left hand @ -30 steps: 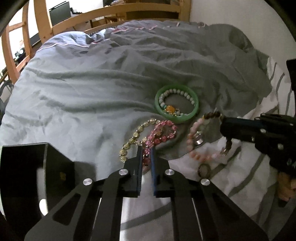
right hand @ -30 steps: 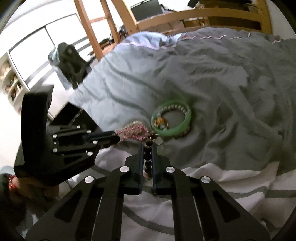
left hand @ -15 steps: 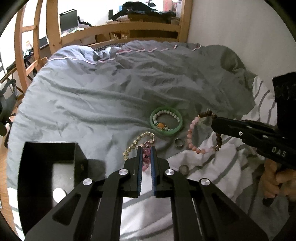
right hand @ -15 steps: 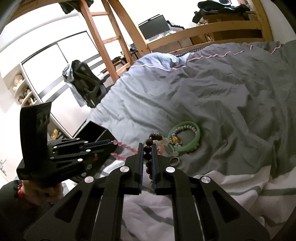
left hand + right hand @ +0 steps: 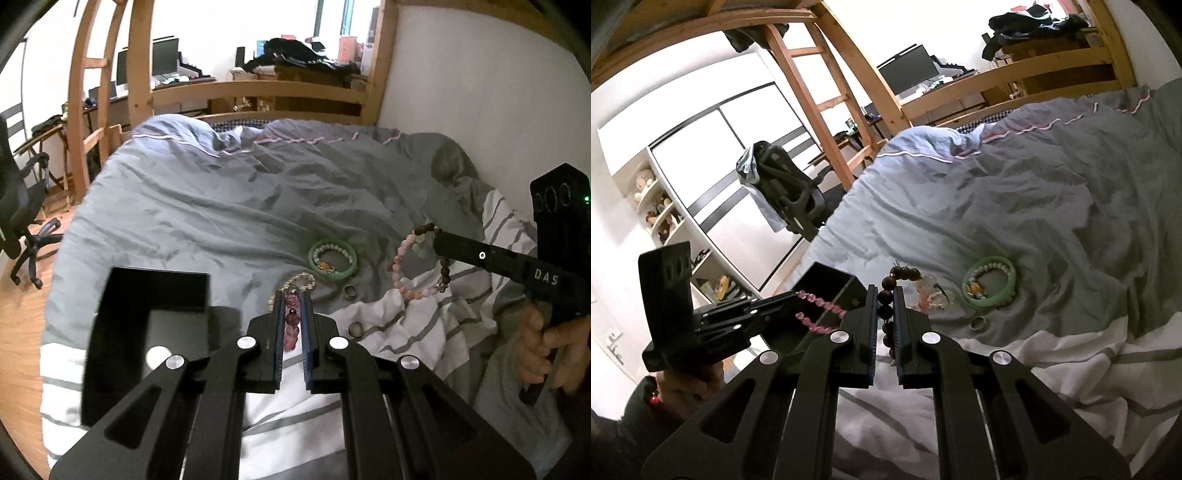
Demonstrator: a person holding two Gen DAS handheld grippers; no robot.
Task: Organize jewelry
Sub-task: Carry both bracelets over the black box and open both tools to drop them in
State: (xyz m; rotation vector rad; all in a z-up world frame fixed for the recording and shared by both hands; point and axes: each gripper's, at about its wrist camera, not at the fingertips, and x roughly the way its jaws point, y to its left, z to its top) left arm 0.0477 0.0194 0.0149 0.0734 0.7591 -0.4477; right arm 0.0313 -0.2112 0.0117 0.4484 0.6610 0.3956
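Left gripper (image 5: 293, 306) fingers clamp pink bracelet (image 5: 291, 322) between them | right gripper (image 5: 885, 308) fingers clamp brown-bead bracelet (image 5: 886, 295)

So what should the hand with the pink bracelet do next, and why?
Probably swing the left tool a little leftward over the open black box and let go there. It is shut on the pink bead bracelet, which hangs clear of the grey duvet, and the box sits just beside it. The right tool holds its own dark-and-pink bead bracelet, so it can wait.
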